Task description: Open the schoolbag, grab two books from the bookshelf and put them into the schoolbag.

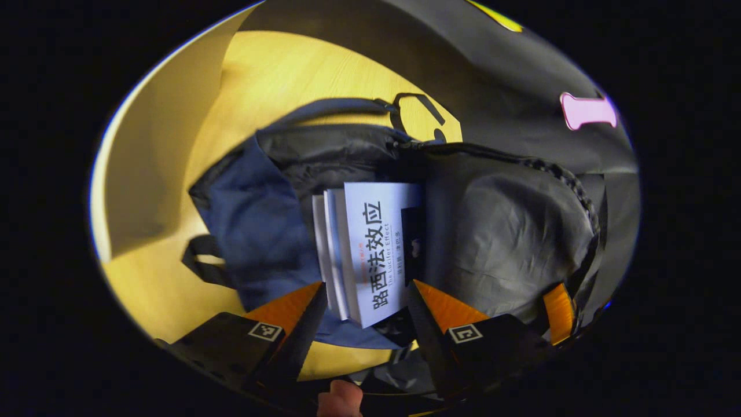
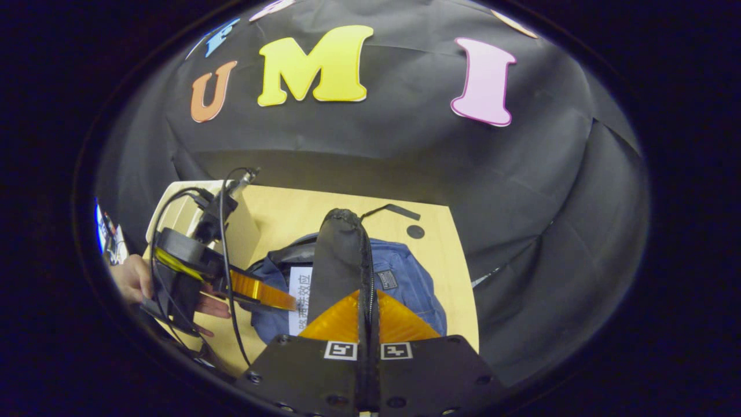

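Blue and black fabric of the schoolbag (image 1: 255,231) lies spread on the wooden table (image 1: 278,75), its mouth open. White books (image 1: 370,249) sit partly inside that opening, covers facing up at me. My left fingers (image 1: 366,301) stand wide apart on either side of the books' near end, not touching them. My right fingers (image 2: 369,301) are pressed together on the bag's black flap (image 2: 341,255), holding it up. A hand (image 2: 136,278) grips my left tool.
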The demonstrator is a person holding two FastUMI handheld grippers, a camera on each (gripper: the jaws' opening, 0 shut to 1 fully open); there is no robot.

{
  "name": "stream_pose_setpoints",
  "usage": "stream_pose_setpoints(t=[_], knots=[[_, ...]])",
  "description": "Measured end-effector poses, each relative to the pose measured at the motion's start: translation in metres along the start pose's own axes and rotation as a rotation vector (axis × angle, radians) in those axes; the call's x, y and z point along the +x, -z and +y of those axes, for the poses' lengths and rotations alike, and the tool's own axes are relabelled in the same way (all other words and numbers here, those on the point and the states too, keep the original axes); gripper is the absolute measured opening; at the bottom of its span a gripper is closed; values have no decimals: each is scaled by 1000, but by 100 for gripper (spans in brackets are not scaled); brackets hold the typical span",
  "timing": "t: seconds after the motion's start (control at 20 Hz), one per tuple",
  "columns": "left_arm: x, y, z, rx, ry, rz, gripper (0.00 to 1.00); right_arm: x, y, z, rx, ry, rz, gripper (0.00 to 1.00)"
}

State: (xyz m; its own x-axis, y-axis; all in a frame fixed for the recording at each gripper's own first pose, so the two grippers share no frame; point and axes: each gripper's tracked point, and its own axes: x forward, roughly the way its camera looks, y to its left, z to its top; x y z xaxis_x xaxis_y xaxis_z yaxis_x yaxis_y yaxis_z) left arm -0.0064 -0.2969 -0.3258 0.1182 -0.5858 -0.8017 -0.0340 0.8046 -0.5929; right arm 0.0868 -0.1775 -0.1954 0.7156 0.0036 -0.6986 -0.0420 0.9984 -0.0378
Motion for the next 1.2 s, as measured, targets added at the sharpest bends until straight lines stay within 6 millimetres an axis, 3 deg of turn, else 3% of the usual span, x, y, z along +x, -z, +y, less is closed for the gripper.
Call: stream_pose_setpoints(t=[0.05, 0.3, 0.5, 0.75, 1.2], knots=[[-10, -2, 4, 42, -37, -22, 89, -1, 0, 3, 6, -4, -3, 0], [-64, -8, 17, 220, -175, -117, 89, -5, 0, 24, 12, -31, -19, 0], [-105, 4, 33, 259, -280, -123, 89, -9, 0, 44, 8, -55, -30, 0], [-163, -1, 40, 290, -308, -261, 89, -9, 4, 76, -2, -88, -36, 0], [-322, -39, 45, 374, -348, -708, 89, 5, 30, 153, -41, -162, 4, 0]])
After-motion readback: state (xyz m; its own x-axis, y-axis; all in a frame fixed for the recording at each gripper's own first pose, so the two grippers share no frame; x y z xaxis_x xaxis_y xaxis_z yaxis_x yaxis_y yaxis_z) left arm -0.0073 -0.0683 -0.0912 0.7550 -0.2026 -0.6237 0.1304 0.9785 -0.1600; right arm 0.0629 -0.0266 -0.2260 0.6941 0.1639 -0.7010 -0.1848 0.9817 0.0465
